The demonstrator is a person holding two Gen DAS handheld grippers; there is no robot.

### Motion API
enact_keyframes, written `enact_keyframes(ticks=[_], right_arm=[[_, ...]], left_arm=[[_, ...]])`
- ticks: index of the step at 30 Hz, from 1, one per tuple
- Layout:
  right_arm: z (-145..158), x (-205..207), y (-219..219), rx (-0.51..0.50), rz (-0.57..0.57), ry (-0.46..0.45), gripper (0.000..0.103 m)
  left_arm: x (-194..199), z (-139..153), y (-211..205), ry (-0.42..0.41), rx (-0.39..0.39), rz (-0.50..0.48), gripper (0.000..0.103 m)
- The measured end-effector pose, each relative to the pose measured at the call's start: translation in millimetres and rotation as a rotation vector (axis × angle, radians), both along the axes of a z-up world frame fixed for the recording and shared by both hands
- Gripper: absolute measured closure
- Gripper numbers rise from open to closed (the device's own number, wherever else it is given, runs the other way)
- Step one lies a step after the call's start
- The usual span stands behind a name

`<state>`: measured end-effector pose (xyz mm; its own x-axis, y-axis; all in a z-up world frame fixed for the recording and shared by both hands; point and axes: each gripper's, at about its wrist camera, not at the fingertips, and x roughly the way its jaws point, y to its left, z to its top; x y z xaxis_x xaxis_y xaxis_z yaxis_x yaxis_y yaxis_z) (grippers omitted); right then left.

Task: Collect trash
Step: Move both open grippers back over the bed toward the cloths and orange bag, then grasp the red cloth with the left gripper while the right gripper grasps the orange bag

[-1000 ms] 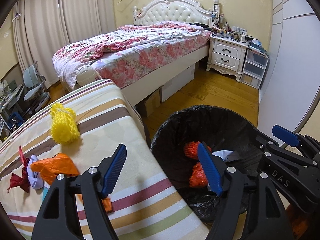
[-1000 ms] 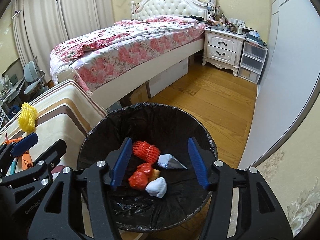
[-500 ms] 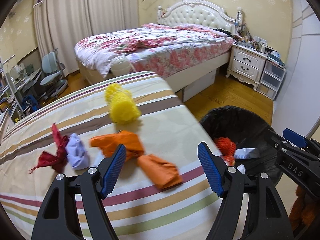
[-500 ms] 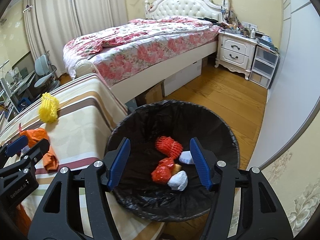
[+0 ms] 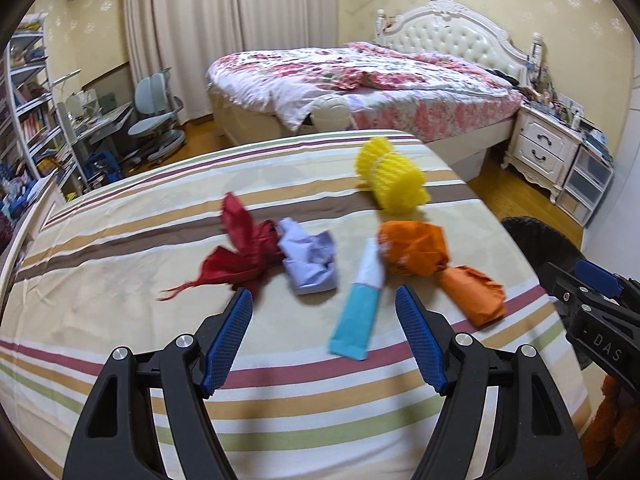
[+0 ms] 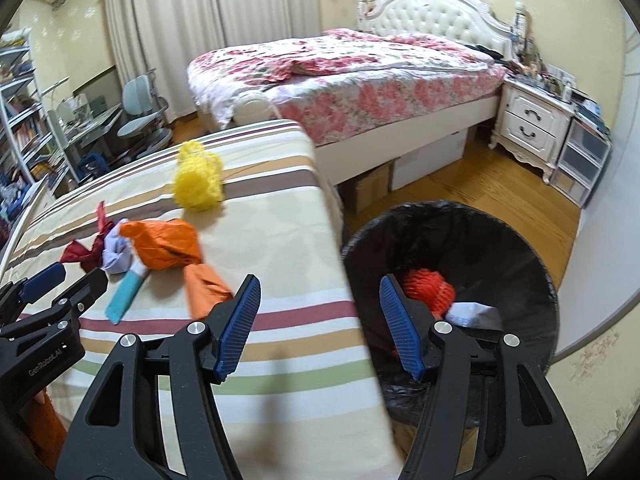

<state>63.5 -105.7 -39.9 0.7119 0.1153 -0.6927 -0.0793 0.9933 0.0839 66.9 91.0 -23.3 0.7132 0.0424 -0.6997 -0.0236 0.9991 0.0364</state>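
Striped cloth in cream, tan, brown, maroon and green covers the table [image 5: 120, 264], the largest surface near the grippers. Beside its right edge, on the wooden floor, stands the black-lined trash bin [image 6: 516, 240]; inside it lie a red foam net [image 6: 430, 290] and a crumpled white paper [image 6: 474, 314]. On the table the remaining trash lies in a loose cluster: a yellow foam net [image 5: 394, 182] farthest away, a large orange paper wad [image 5: 416, 250] with a smaller orange wad [image 5: 476, 292] just beside it, a dark red crumpled paper [image 5: 244, 254] touching a lilac paper ball [image 5: 310, 262], and a teal-and-white tube [image 5: 358, 312] nearest.

Over the table, the left gripper [image 5: 324, 338] hovers with jaws apart and nothing between them, the tube just ahead. Straddling the table edge and bin rim, the right gripper [image 6: 318, 326] also stands parted and empty.
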Motion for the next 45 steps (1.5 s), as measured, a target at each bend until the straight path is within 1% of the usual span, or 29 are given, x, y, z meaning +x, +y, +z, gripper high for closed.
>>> enact_keyframes(ticks=[6, 14, 15, 16, 17, 19, 25, 29, 34, 38, 39, 40, 42, 43, 45], right_arm=[[-2, 2, 38, -0.015, 0.091, 0.02, 0.042], [-15, 9, 67, -0.053, 0.15, 0.085, 0.043], [-17, 9, 69, -0.063, 0.154, 0.091, 0.045], [-19, 8, 71, -0.071, 0.16, 0.099, 0.053], [-20, 8, 72, -0.076, 0.162, 0.102, 0.056], [-19, 7, 73, -0.083, 0.164, 0.097, 0.065], [-19, 14, 62, -0.073, 0.123, 0.098, 0.066], [-17, 24, 58, -0.071, 0.11, 0.094, 0.066], [-16, 35, 58, -0.065, 0.112, 0.093, 0.066], [-19, 40, 61, -0.064, 0.118, 0.097, 0.066], [-19, 41, 61, -0.066, 0.119, 0.095, 0.066], [-19, 41, 62, -0.063, 0.119, 0.095, 0.066], [-19, 43, 61, -0.058, 0.119, 0.096, 0.066], [-18, 42, 61, -0.058, 0.119, 0.095, 0.066], [-18, 43, 61, -0.059, 0.119, 0.096, 0.066]], left_arm=[[-3, -7, 31, 0.019, -0.005, 0.055, 0.031], [1, -12, 55, 0.039, -0.021, 0.092, 0.031], [1, -13, 57, 0.042, -0.028, 0.094, 0.031], [2, -13, 58, 0.044, -0.034, 0.094, 0.03], [2, -13, 59, 0.045, -0.036, 0.093, 0.03], [3, -13, 59, 0.044, -0.037, 0.092, 0.03], [8, -13, 61, 0.043, -0.039, 0.091, 0.029], [18, -14, 63, 0.047, -0.037, 0.097, 0.029], [30, -13, 65, 0.042, -0.026, 0.1, 0.029], [40, -16, 69, 0.062, -0.044, 0.091, 0.03], [43, -17, 71, 0.068, -0.051, 0.09, 0.036], [45, -18, 73, 0.077, -0.058, 0.087, 0.039], [48, -22, 75, 0.105, -0.079, 0.075, 0.054], [49, -24, 77, 0.113, -0.087, 0.069, 0.056], [46, -23, 76, 0.105, -0.082, 0.058, 0.07]])
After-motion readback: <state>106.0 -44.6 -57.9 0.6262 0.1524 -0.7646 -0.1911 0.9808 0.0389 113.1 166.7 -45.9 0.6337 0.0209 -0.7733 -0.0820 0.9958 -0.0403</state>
